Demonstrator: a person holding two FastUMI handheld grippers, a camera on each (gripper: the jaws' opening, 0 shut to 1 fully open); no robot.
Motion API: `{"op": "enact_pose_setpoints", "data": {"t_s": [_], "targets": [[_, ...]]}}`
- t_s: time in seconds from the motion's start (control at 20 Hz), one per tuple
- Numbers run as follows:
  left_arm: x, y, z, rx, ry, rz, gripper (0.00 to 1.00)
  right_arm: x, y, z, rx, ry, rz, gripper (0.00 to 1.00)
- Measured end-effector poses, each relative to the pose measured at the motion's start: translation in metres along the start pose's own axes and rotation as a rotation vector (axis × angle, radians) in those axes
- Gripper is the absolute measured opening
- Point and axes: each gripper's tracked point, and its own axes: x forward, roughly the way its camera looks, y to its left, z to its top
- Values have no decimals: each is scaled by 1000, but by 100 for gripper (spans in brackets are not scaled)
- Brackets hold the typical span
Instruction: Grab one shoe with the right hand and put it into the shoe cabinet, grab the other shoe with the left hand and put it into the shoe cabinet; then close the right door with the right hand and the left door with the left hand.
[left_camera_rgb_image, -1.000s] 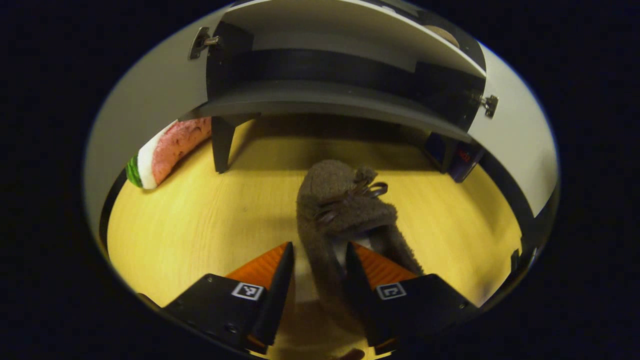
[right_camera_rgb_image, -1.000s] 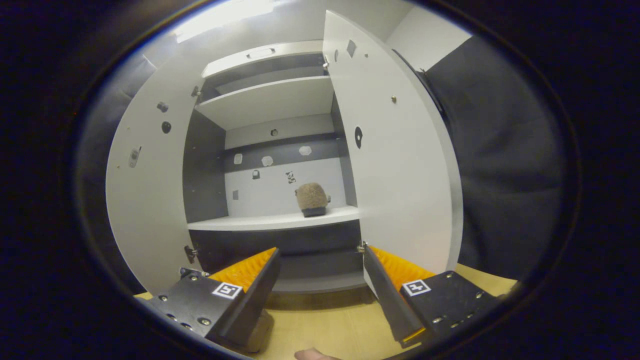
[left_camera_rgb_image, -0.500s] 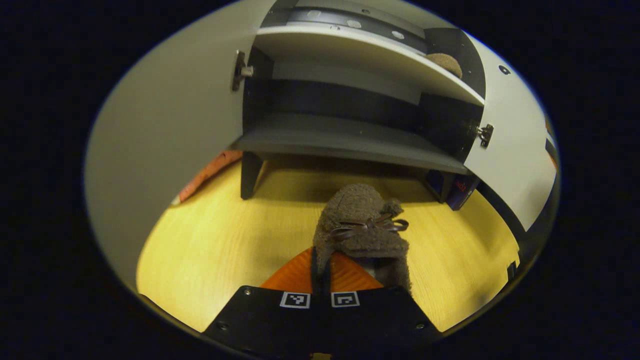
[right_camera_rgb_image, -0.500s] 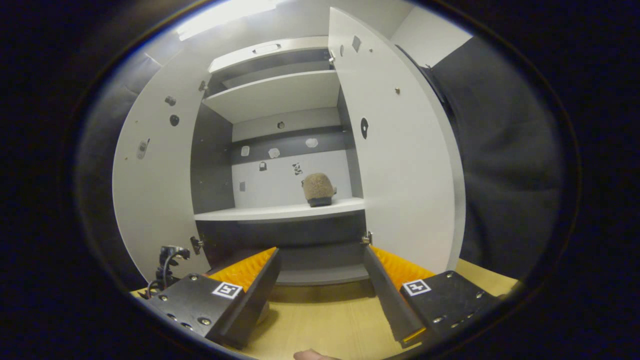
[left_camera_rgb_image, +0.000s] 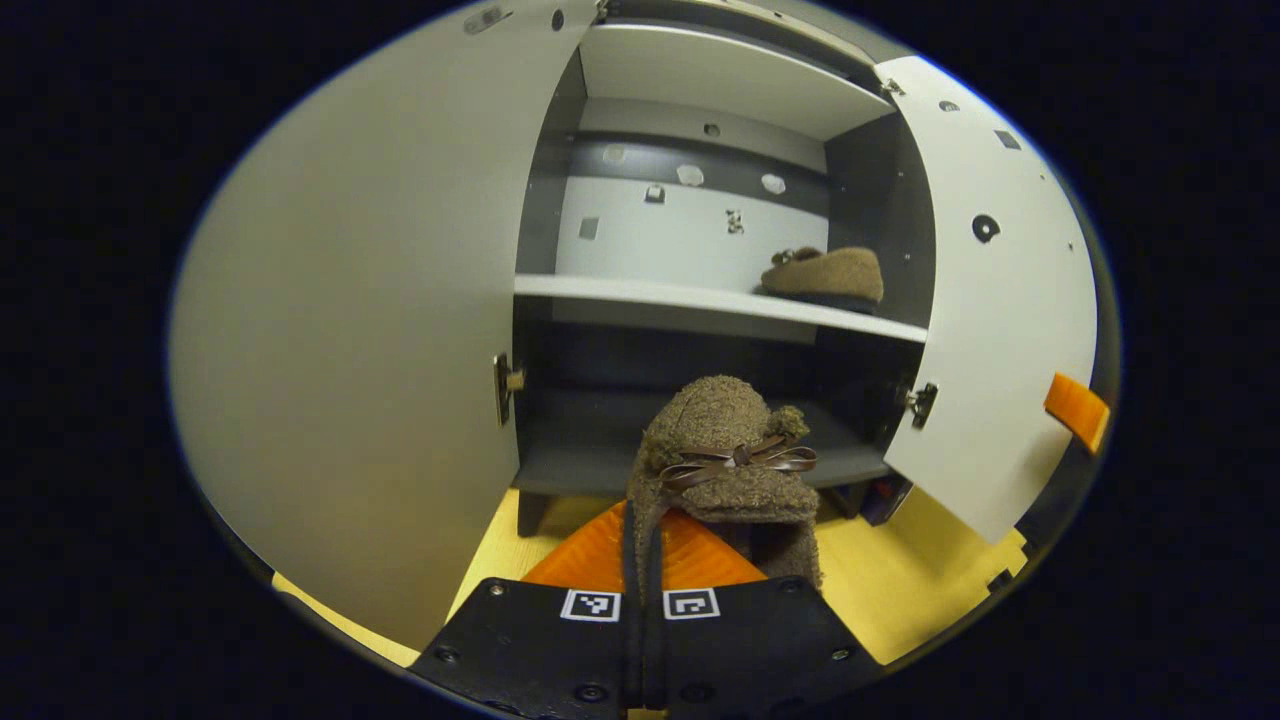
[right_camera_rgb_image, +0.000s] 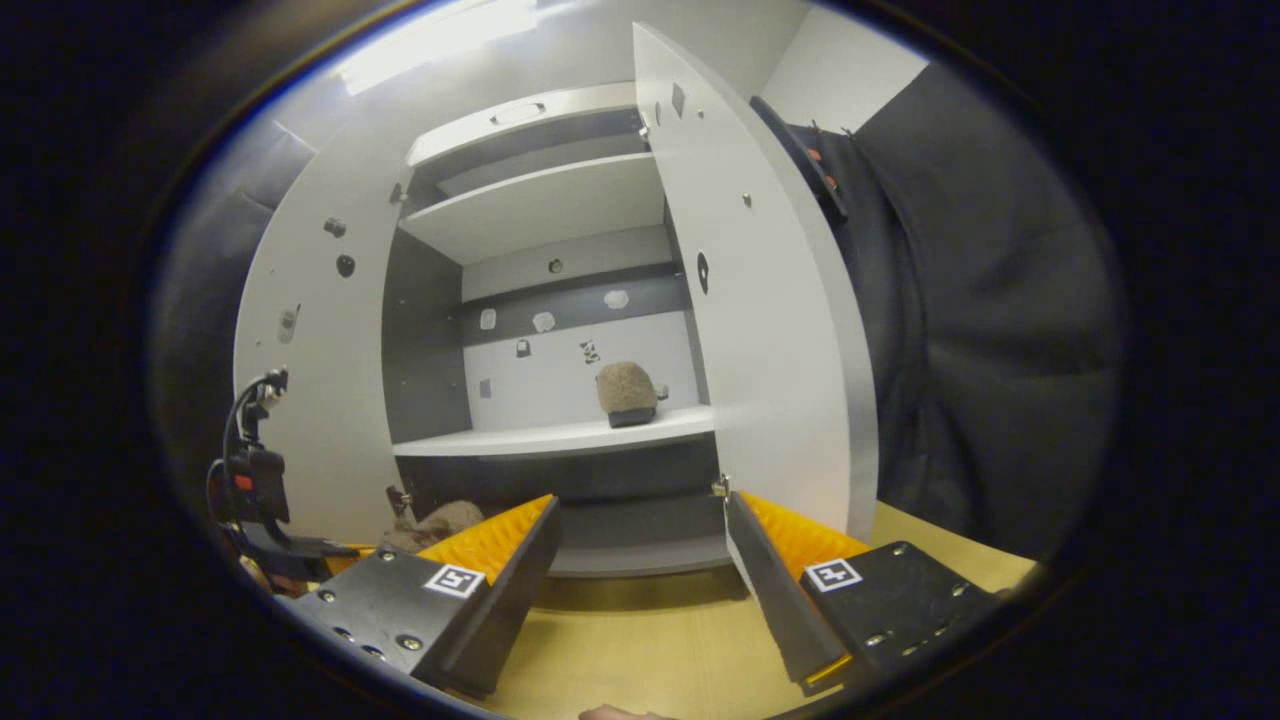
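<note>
We've got the second shoe (left_camera_rgb_image: 725, 455) pinched in our left claw (left_camera_rgb_image: 642, 540), facing the open shoe cabinet (left_camera_rgb_image: 700, 300); right claw (right_camera_rgb_image: 640, 560) gapes empty. Next: lift it onto the shelf (left_camera_rgb_image: 640, 293) beside the first shoe (left_camera_rgb_image: 828, 275).

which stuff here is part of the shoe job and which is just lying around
Job:
- shoe held by the left gripper, shoe
- second shoe on the shelf
- left door, right door
- right gripper, open

Lying about:
- dark box under the cabinet
</note>
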Motion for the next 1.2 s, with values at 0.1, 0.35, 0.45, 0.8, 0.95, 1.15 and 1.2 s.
{"op": "enact_pose_setpoints", "data": {"t_s": [0.1,0.35,0.45,0.8,0.95,1.15,1.2], "targets": [[0,-9,28,-8,-43,-12,2,0,0,10,6,-12,17,100],[8,-28,107,-44,-169,-55,2,-1,0,29,65,-59,71,99],[18,-30,139,-38,-238,-44,2,-1,0,29,67,-64,87,97],[73,-39,235,-53,-303,20,2,9,10,30,44,-31,118,100],[110,-39,256,-73,-283,47,2,4,17,35,53,-35,149,100],[160,-42,265,-123,-254,77,2,-1,14,37,63,-48,158,100],[172,-42,259,-123,-226,80,2,-1,11,39,77,-59,152,100]]}}
